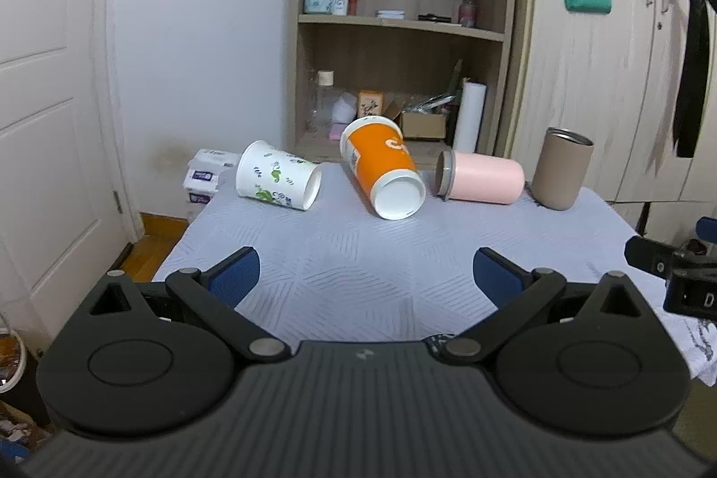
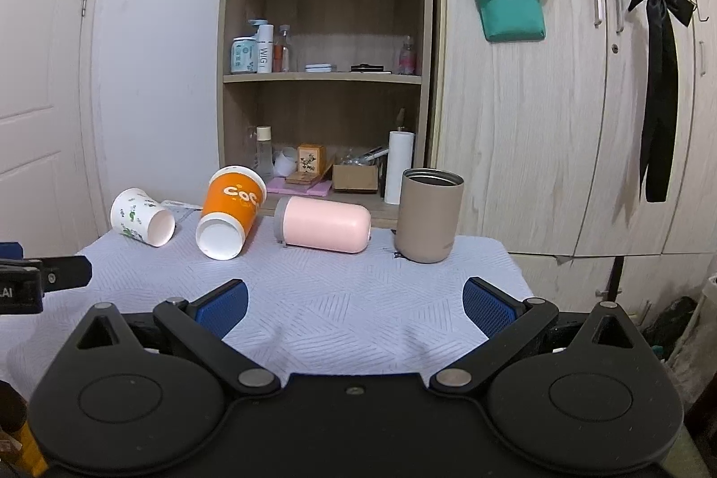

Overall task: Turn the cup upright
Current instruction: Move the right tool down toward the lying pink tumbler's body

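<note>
Several cups sit along the far side of a cloth-covered table (image 1: 358,263). A white paper cup with green print (image 1: 278,176) (image 2: 141,217) lies on its side at the left. An orange paper cup (image 1: 381,164) (image 2: 231,211) lies on its side, its base toward me. A pink tumbler (image 1: 481,177) (image 2: 325,224) lies on its side. A tan tumbler (image 1: 563,166) (image 2: 429,214) stands upright at the right. My left gripper (image 1: 365,276) is open and empty, well short of the cups. My right gripper (image 2: 355,305) is open and empty over the near table.
A wooden shelf unit (image 2: 327,75) with bottles and boxes stands behind the table. Wardrobe doors (image 2: 560,97) are at the right, a white door (image 1: 49,97) at the left. Tissue packs (image 1: 204,175) lie beyond the table's far left corner. The right gripper shows at the left wrist view's right edge (image 1: 672,267).
</note>
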`<state>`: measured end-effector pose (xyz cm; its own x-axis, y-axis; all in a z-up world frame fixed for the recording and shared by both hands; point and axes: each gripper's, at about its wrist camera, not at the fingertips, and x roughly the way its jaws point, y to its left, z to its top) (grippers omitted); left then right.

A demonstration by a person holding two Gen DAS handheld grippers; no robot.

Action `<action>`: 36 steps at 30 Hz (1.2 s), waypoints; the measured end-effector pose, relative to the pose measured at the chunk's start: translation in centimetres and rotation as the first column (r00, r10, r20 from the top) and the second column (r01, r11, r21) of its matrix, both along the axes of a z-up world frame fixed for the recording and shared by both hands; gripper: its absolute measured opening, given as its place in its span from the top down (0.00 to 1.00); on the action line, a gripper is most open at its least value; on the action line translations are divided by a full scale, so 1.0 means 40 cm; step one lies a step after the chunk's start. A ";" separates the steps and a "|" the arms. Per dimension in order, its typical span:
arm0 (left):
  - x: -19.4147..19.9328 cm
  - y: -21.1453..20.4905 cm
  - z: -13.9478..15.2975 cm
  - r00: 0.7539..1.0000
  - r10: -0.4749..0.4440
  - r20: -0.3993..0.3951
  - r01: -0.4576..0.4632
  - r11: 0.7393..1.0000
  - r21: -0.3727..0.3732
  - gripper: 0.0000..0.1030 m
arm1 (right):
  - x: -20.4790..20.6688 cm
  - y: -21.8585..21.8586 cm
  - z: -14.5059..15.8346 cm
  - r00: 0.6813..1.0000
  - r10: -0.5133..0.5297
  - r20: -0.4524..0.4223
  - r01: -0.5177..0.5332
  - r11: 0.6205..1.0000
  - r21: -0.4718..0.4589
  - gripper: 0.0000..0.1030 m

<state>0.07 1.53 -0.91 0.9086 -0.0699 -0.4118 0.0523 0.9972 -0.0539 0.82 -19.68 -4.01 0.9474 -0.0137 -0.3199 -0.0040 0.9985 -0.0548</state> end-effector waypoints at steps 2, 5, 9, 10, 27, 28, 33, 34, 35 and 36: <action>0.008 -0.005 0.006 1.000 0.009 -0.014 -0.009 1.000 0.001 0.00 | 0.006 0.003 -0.003 1.000 0.007 -0.006 -0.007 1.000 -0.012 0.00; 0.031 -0.011 0.022 0.999 0.006 -0.047 -0.007 1.000 -0.013 0.00 | 0.020 0.002 0.005 0.999 0.043 -0.015 -0.044 0.999 -0.016 0.00; 0.077 -0.018 0.045 0.996 -0.002 -0.093 -0.003 0.999 -0.052 0.00 | 0.051 -0.007 0.035 0.982 0.184 -0.039 -0.184 0.983 0.011 0.00; 0.091 -0.021 0.050 0.995 -0.020 -0.101 0.014 0.998 -0.061 0.00 | 0.059 -0.008 0.044 0.976 0.215 -0.043 -0.214 0.977 0.012 0.00; 0.342 -0.051 -0.027 0.976 -0.062 -0.208 0.005 0.964 -0.267 0.02 | 0.347 0.037 0.023 0.807 0.554 -0.203 -0.585 0.705 -0.400 0.00; 0.354 -0.052 -0.036 0.974 -0.067 -0.216 0.006 0.962 -0.274 0.02 | 0.365 0.039 0.014 0.802 0.554 -0.222 -0.592 0.684 -0.426 0.00; 0.414 -0.053 -0.068 0.967 -0.085 -0.239 0.005 0.949 -0.316 0.03 | 0.459 0.052 -0.011 0.793 0.526 -0.308 -0.604 0.607 -0.516 0.01; 0.427 -0.053 -0.072 0.966 -0.087 -0.244 0.001 0.944 -0.330 0.03 | 0.473 0.054 -0.014 0.791 0.521 -0.322 -0.607 0.595 -0.527 0.01; 0.436 -0.053 -0.076 0.965 -0.088 -0.247 -0.001 0.940 -0.341 0.03 | 0.490 0.059 -0.017 0.787 0.515 -0.341 -0.612 0.578 -0.540 0.01; 0.447 -0.053 -0.081 0.964 -0.092 -0.249 -0.003 0.935 -0.356 0.03 | 0.505 0.063 -0.021 0.783 0.509 -0.357 -0.617 0.568 -0.545 0.01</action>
